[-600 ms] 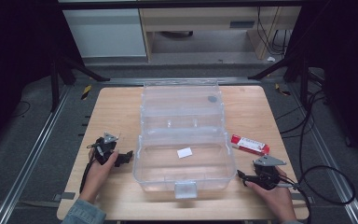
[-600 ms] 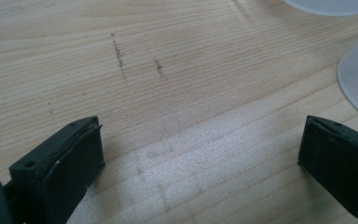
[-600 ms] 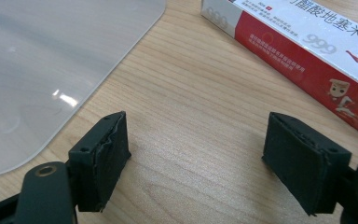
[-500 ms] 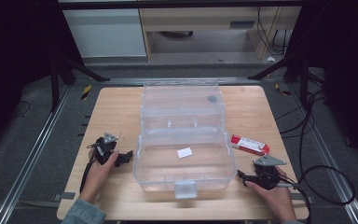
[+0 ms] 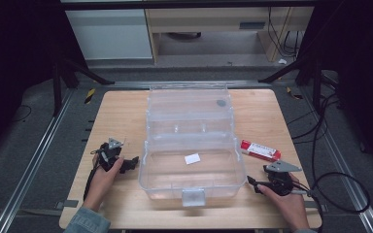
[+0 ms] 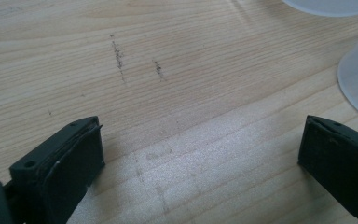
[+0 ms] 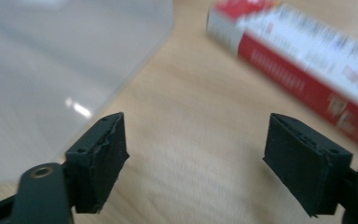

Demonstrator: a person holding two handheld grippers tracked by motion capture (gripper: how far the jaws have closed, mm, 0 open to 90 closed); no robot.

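In the high view a clear plastic storage box [image 5: 190,167] sits in the middle of the frame on a light wooden table [image 5: 121,109], its hinged lid [image 5: 189,109] thrown open and lying flat toward the top of the frame. A small white label [image 5: 192,158] shows in the box's floor, and a round grey mark [image 5: 221,103] shows at the upper right of the lid. A red and white carton [image 5: 259,150] lies on the table just right of the box, near but apart from its wall. The left gripper [image 5: 132,162] rests at lower left of centre, held in the person's left hand [image 5: 102,177], its tips pointing at the box's left wall and close to it. In the left gripper view its jaws stand wide apart over bare wood, holding nothing. The right gripper [image 5: 250,182] sits at lower right, in the right hand [image 5: 284,201], just beside the box's right corner. In the right gripper view its jaws are also spread wide and empty, with the box wall at upper left and the carton at upper right.
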